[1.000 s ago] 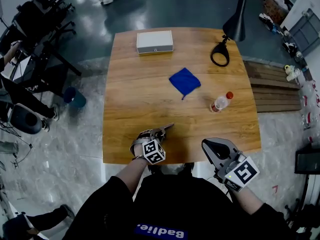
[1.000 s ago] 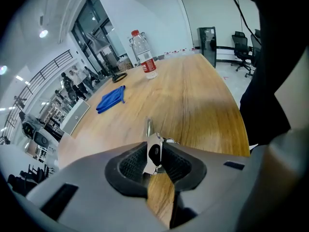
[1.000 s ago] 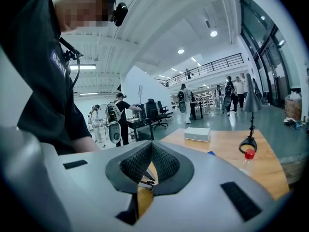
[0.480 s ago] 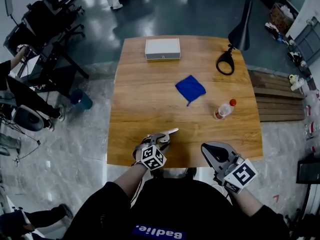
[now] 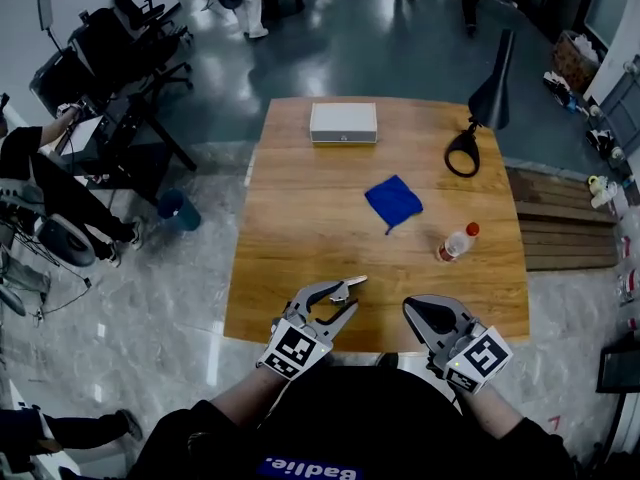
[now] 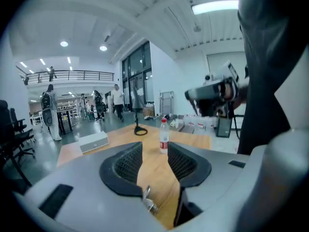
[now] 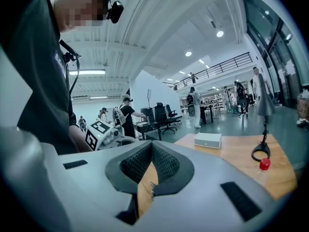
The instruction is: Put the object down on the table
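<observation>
My left gripper (image 5: pixel 355 294) hovers over the near edge of the wooden table (image 5: pixel 300 248). Its jaws stand wide apart and are closing slightly, with nothing between them; in the left gripper view (image 6: pixel 157 154) only bare wood shows in the gap. My right gripper (image 5: pixel 413 308) sits just right of it at the same edge, shut and empty (image 7: pixel 152 146). Farther out lie a clear bottle with a red cap (image 5: pixel 452 245) (image 6: pixel 164 136), on its side in the head view, and a blue cloth (image 5: pixel 393 200).
A white box (image 5: pixel 343 122) sits at the table's far edge and a black desk lamp (image 5: pixel 463 153) at the far right corner. Office chairs and a blue bin (image 5: pixel 178 208) stand left of the table, a slatted wooden platform (image 5: pixel 560 228) to its right.
The left gripper's jaws have gone from nearly closed to wide apart. Both grippers stay at the near edge. The head camera has tilted, so the table sits lower in view.
</observation>
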`<state>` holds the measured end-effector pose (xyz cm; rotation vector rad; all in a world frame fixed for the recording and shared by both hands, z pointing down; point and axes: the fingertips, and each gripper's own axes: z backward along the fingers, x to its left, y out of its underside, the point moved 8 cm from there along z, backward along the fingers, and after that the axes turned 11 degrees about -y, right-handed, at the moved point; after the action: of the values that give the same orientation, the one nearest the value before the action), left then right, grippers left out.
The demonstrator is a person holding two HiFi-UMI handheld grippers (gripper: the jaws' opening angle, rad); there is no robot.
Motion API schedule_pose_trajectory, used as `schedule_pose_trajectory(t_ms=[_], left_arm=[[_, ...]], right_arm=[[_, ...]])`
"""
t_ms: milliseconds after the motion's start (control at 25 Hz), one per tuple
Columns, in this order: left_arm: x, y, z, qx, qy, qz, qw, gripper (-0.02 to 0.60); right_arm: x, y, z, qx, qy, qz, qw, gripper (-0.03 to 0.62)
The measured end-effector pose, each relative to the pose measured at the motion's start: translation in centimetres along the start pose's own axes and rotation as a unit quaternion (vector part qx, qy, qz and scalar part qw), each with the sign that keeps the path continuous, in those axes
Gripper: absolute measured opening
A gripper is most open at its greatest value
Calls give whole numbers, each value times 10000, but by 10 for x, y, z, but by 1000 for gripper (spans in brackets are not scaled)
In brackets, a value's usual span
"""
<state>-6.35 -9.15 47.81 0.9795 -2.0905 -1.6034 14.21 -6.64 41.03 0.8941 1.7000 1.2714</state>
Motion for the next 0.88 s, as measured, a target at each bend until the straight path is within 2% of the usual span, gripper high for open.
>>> schedule_pose_trajectory(t_ms=[160,360,480,640,880], left_arm=[[-1,-51,22,-704,186,390,9966,97],[-8,-87,35,-1162,233,617,9910,15],[-9,-90,36,-1127,284,543,9917,9],[-6,-85,33,-956,280,777,9920,8],[-6,-81,32,-896,341,781,9923,8]], right_arm=[[-2,-5,-7,-84,-71,71,9999,5],[-2,-10,-10,-169,-162,152,9996,5],[0,-14,-13,-201,-203,202,9994,5],[1,-17,-17,-215,-270,236,9991,5],[2,-21,-21,-217,-301,386,9986,5]])
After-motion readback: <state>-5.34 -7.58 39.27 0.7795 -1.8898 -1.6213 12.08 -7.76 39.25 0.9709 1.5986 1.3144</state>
